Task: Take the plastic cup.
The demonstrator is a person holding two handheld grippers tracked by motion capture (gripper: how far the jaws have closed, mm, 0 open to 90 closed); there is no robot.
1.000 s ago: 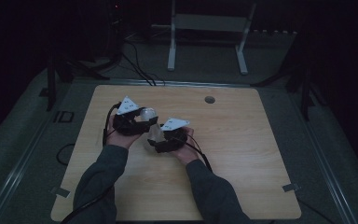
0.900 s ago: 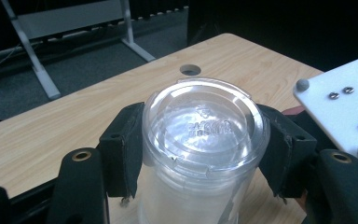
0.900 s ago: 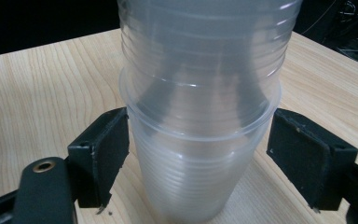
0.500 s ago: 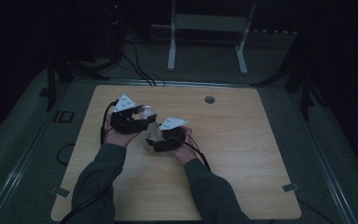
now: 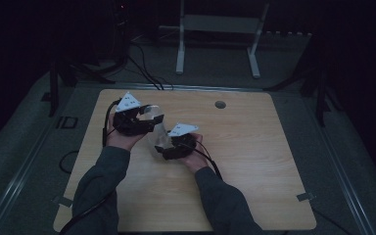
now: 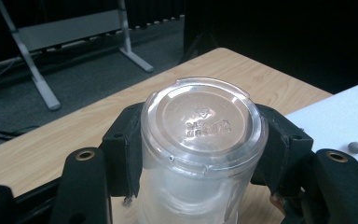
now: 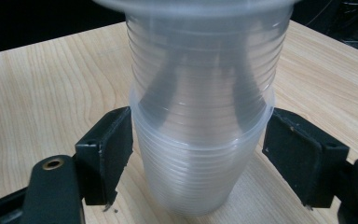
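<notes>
A stack of clear plastic cups (image 5: pixel 157 136) is held between both hands just above the wooden table (image 5: pixel 254 161). My left gripper (image 6: pixel 204 140) is shut on one cup (image 6: pixel 204 126) close to its flat embossed base, with a pad on each side; its jaws have just been closing. My right gripper (image 7: pixel 200 154) stands around the ribbed outer cup (image 7: pixel 200 168), and its pads meet that cup's rim on both sides; these jaws have also just been closing. A second cup (image 7: pixel 200 60) rises out of the outer one. From above, the left gripper (image 5: pixel 149 120) lies up and left of the right gripper (image 5: pixel 165 149).
A small round hole (image 5: pixel 220 104) sits near the table's far edge. Beyond the table a grey metal stand (image 5: pixel 215 24) rests on the dark floor, and cables (image 5: pixel 144 68) run there. A cable (image 5: pixel 108 117) trails from the left gripper.
The left hand has lifted slightly with its cup. The right hand has kept its place around the stack.
</notes>
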